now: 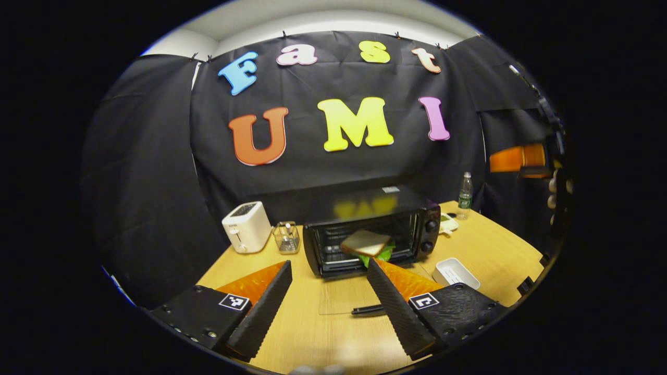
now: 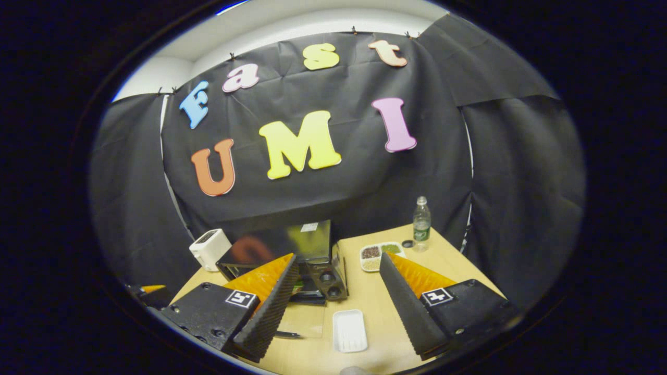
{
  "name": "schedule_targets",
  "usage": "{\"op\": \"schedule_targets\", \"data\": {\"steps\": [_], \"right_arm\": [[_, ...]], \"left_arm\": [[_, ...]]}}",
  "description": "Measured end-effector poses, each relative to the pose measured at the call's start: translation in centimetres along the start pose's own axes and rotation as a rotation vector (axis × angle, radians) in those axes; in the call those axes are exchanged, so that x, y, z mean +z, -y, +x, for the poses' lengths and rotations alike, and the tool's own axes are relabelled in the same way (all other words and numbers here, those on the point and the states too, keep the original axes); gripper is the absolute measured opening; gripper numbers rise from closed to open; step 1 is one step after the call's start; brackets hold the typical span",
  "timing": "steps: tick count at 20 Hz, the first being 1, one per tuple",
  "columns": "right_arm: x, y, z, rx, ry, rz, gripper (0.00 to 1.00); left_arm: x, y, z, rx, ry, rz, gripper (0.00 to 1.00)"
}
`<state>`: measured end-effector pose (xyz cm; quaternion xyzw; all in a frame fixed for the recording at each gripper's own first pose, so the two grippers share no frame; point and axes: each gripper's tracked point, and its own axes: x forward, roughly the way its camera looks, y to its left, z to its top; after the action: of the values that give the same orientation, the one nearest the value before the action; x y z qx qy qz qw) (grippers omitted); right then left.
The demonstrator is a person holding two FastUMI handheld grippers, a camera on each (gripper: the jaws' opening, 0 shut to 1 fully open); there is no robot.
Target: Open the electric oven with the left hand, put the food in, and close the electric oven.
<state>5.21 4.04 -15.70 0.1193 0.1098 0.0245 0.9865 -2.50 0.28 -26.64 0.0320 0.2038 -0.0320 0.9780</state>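
The black electric oven (image 1: 372,229) stands in the middle of the wooden table, its glass door (image 1: 338,297) folded down flat with the handle (image 1: 367,310) toward me. A sandwich (image 1: 366,242) of bread and green lettuce lies on the rack inside the oven's mouth. My left gripper (image 1: 329,263) is open and empty, held back over the table in front of the door. My right gripper (image 2: 338,256) is also open and empty, raised to the right of the oven (image 2: 312,255). In the left gripper view its orange finger (image 1: 516,159) and the holding hand (image 1: 560,188) show at far right.
A white toaster (image 1: 246,227) and a small glass jar (image 1: 286,237) stand left of the oven. An empty white tray (image 2: 349,330) lies right of the door. A divided dish of grains (image 2: 381,252) and a water bottle (image 2: 421,217) sit at the back right.
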Motion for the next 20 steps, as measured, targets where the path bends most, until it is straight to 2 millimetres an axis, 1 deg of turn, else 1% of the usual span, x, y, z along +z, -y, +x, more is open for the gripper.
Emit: {"op": "schedule_targets", "data": {"steps": [3,6,9,12,13,14,15,16,17,18,20], "right_arm": [[2.6,2.1,-2.1,-0.015,0.045,-0.064,0.94],[4.1,3.2,-3.5,-0.012,0.062,-0.081,0.94],[5.0,4.0,-3.6,-0.009,0.066,-0.091,0.94],[5.4,4.7,-3.8,-0.01,0.052,-0.112,0.94],[5.5,5.1,-3.8,-0.01,0.048,-0.12,1.0],[5.6,5.5,-4.1,-0.013,0.044,-0.126,0.94],[5.7,5.8,-3.9,-0.013,0.041,-0.13,1.0],[5.6,6.0,-3.9,-0.01,0.033,-0.133,1.0],[5.4,6.3,-3.8,-0.011,0.023,-0.133,0.94],[5.4,6.5,-3.7,-0.01,0.018,-0.133,0.94],[5.3,6.7,-3.5,-0.009,0.008,-0.129,0.94]], "left_arm": [[-3.5,2.6,1.2,-0.023,-0.063,-0.005,0.96],[-6.7,5.1,2.4,-0.045,-0.125,-0.017,0.96],[-10.1,7.1,3.5,-0.055,-0.206,-0.05,0.96],[-13.2,8.4,4.4,-0.061,-0.28,-0.072,0.96],[-13.9,8.7,4.7,-0.062,-0.299,-0.08,0.96],[-14.6,8.9,5.0,-0.059,-0.313,-0.087,0.96],[-15.2,9.0,5.4,-0.055,-0.329,-0.096,0.96],[-15.6,9.2,5.7,-0.054,-0.337,-0.105,0.96],[-15.9,9.3,6.1,-0.047,-0.345,-0.108,0.96],[-16.2,9.4,6.4,-0.043,-0.352,-0.109,0.96],[-16.3,9.5,7.0,-0.036,-0.348,-0.106,0.96]]}}
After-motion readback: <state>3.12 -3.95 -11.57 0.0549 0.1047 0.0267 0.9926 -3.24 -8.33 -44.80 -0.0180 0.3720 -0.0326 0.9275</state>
